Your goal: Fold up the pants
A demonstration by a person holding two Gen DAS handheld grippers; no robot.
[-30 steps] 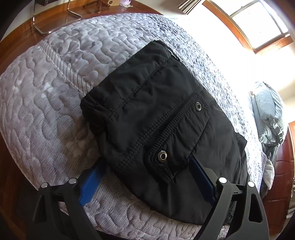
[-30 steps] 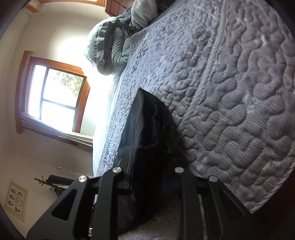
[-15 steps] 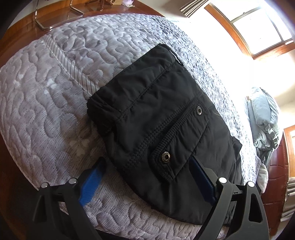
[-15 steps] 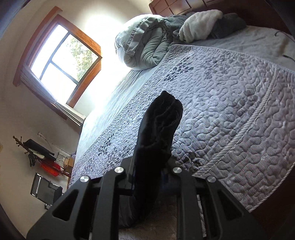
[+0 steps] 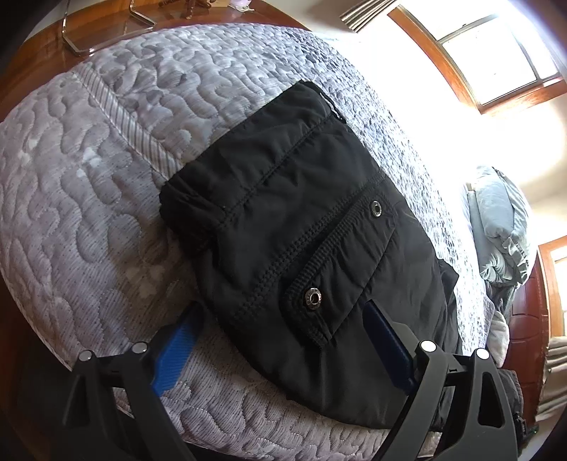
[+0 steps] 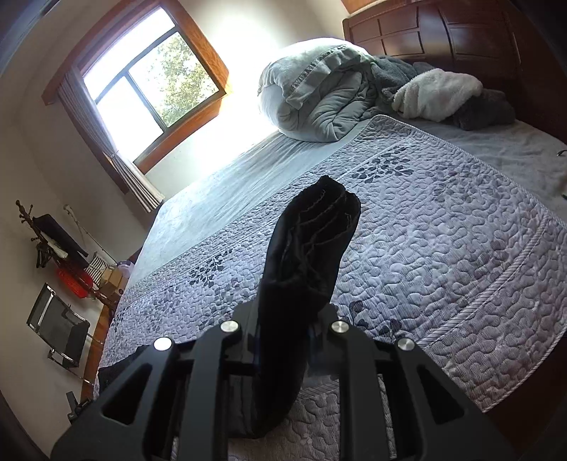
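The black pants (image 5: 304,227) lie folded on the grey quilted bed (image 5: 88,220), pocket flap and metal snaps facing up. My left gripper (image 5: 280,340) is open, its blue pads on either side of the pants' near edge, holding nothing. My right gripper (image 6: 283,337) is shut on a bunched end of the pants (image 6: 308,255), which stands up from between the fingers above the quilt (image 6: 443,266).
A rolled grey duvet (image 6: 319,95) and fleece blankets (image 6: 439,92) are piled by the dark wooden headboard (image 6: 460,32). A window (image 6: 149,78) is at the left wall. A folding chair (image 6: 56,326) and clutter stand on the floor left of the bed.
My right gripper has turned and lifted with the pants end, which now stands up over the quilt. My left gripper has stayed open and pulled back slightly.
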